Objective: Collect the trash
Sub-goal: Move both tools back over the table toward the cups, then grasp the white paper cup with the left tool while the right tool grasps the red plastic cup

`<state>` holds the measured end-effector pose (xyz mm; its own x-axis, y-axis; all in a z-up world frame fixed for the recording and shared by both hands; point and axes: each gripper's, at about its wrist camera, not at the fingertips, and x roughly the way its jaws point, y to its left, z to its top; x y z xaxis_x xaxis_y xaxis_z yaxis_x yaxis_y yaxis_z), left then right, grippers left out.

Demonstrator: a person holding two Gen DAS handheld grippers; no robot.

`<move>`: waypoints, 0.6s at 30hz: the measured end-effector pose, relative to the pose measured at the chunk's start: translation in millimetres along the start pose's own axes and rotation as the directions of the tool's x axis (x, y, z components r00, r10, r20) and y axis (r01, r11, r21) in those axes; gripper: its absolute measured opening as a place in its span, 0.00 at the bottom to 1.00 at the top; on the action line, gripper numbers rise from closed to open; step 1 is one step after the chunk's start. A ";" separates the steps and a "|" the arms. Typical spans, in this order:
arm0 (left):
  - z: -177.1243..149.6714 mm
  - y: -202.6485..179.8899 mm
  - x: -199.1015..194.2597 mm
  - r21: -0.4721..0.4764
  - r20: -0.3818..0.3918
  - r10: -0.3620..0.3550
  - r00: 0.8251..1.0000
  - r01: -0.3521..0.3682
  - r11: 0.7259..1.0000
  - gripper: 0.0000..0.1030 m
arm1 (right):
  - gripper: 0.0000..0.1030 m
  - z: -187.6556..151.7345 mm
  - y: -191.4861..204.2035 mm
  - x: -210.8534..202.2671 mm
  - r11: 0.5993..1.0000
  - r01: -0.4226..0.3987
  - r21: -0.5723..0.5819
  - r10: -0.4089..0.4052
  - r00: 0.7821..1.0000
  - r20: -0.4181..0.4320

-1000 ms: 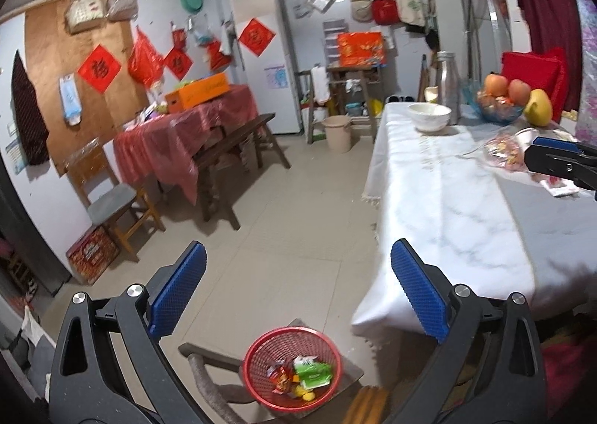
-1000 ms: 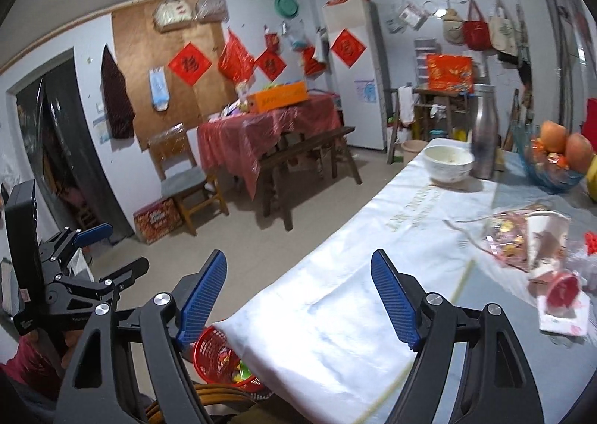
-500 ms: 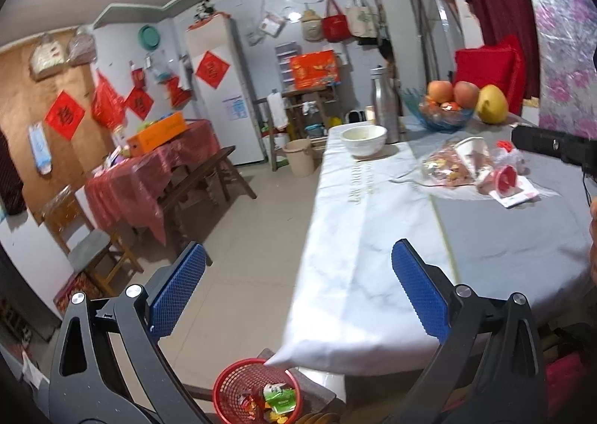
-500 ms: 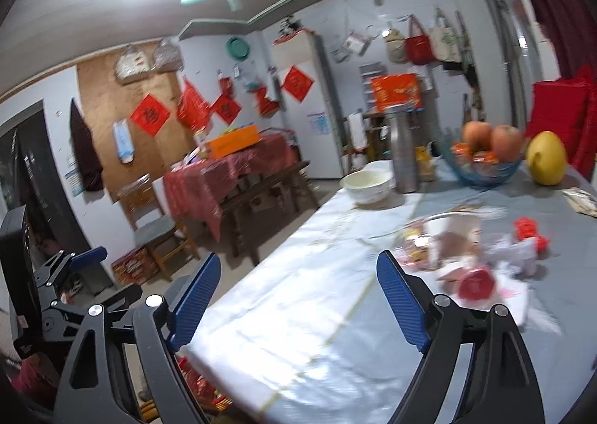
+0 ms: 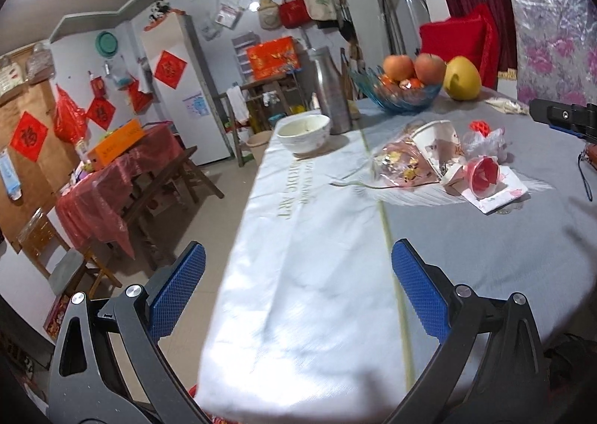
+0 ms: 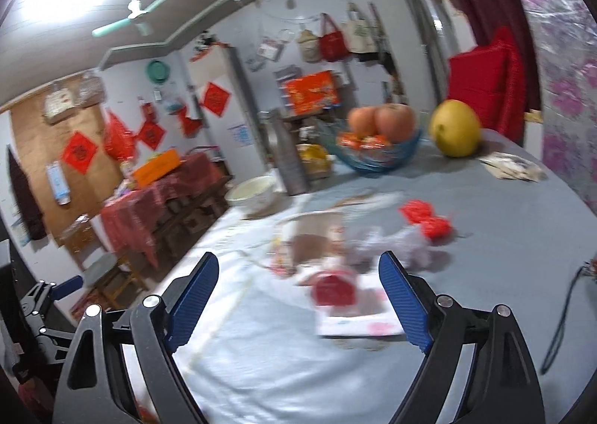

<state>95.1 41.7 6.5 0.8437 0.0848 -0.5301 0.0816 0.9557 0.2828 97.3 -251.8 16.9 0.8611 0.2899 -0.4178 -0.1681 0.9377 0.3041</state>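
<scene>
Trash lies in a heap on the table: a tipped paper cup [image 5: 438, 146], a crinkled candy wrapper [image 5: 401, 165], a red round lid [image 5: 485, 174] on a white paper napkin [image 5: 500, 192], clear plastic [image 5: 483, 142] and red mesh scraps [image 6: 425, 217]. My left gripper [image 5: 298, 289] is open and empty, over the table's near left corner. My right gripper [image 6: 298, 291] is open and empty, close in front of the blurred red lid [image 6: 334, 288] and cup [image 6: 317, 234]. The red trash basket is only a sliver at the bottom of the left wrist view [image 5: 194, 392].
The table [image 5: 317, 275] carries a white bowl [image 5: 304, 131], a steel flask [image 5: 330, 88], a blue glass fruit bowl [image 5: 401, 92] and a yellow pomelo [image 5: 460, 79]. A red-covered table [image 5: 115, 178], bench and chair stand at the left. The right gripper's body [image 5: 563, 116] shows at the right edge.
Both grippers rose and swung right from the basket toward the tabletop. The right gripper closed in on the trash heap. The basket slid almost out of view. Both stayed open.
</scene>
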 end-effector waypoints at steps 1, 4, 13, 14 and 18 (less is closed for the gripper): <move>2.8 -5.0 8.7 0.005 -0.008 -0.014 1.000 0.014 1.000 0.93 | 0.84 -0.3 -8.4 3.8 1.000 0.029 0.006 -0.029 1.000 -0.001; 11.3 -16.3 36.6 -0.002 -0.045 -0.062 0.997 0.062 0.998 0.93 | 0.84 -2.6 -26.8 12.2 0.995 0.093 0.026 -0.093 0.996 -0.007; 40.6 -52.4 101.8 -0.048 -0.136 -0.277 0.951 0.273 0.961 0.93 | 0.84 -5.3 -79.0 30.8 0.970 0.225 0.090 -0.224 0.974 -0.018; 46.6 -58.7 108.9 -0.050 -0.139 -0.300 0.944 0.296 0.954 0.93 | 0.84 -6.1 -81.7 31.0 0.968 0.233 0.092 -0.232 0.972 -0.017; 71.2 -80.2 134.7 -0.070 -0.150 -0.382 0.912 0.375 0.924 0.93 | 0.84 -10.2 -93.5 36.8 0.964 0.244 0.104 -0.242 0.970 -0.028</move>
<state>239.9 -43.6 -30.7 0.6588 -0.2455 -0.7111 0.3549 0.9349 0.0061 139.8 -326.8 -35.7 0.8625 0.0594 -0.5025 0.0977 0.9549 0.2805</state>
